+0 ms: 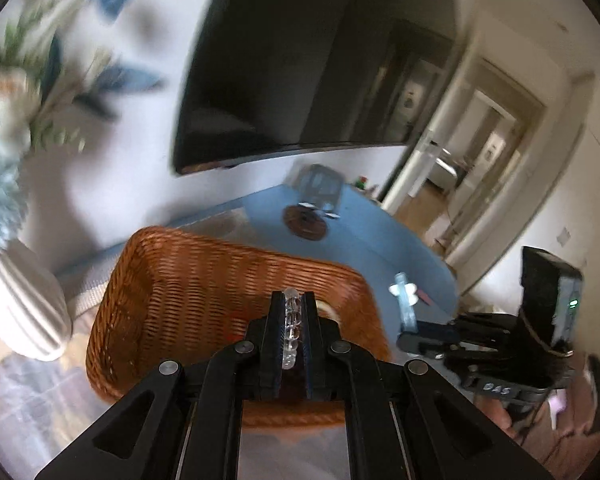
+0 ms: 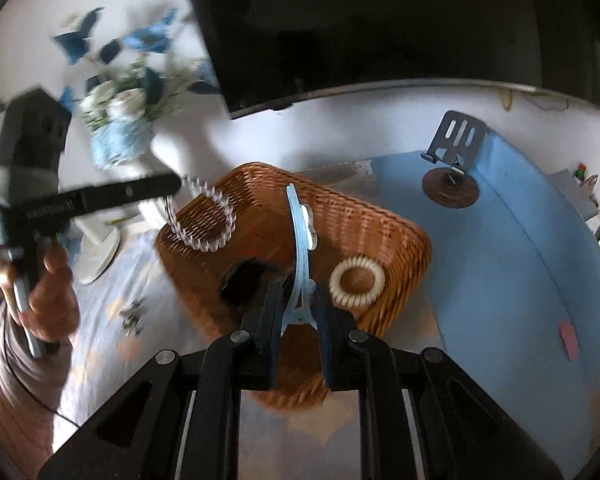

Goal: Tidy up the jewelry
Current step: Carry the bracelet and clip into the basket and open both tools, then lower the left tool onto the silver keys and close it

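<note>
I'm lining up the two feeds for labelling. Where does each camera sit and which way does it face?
Left wrist view: on the left gripper, facing down over the brown wicker basket; clear bead bracelet clamped; right gripper shows.
Right wrist view: on the right gripper, above the basket; pale blue hair clip clamped; left gripper and hand show.
Shared: basket, bracelet, clip.
</note>
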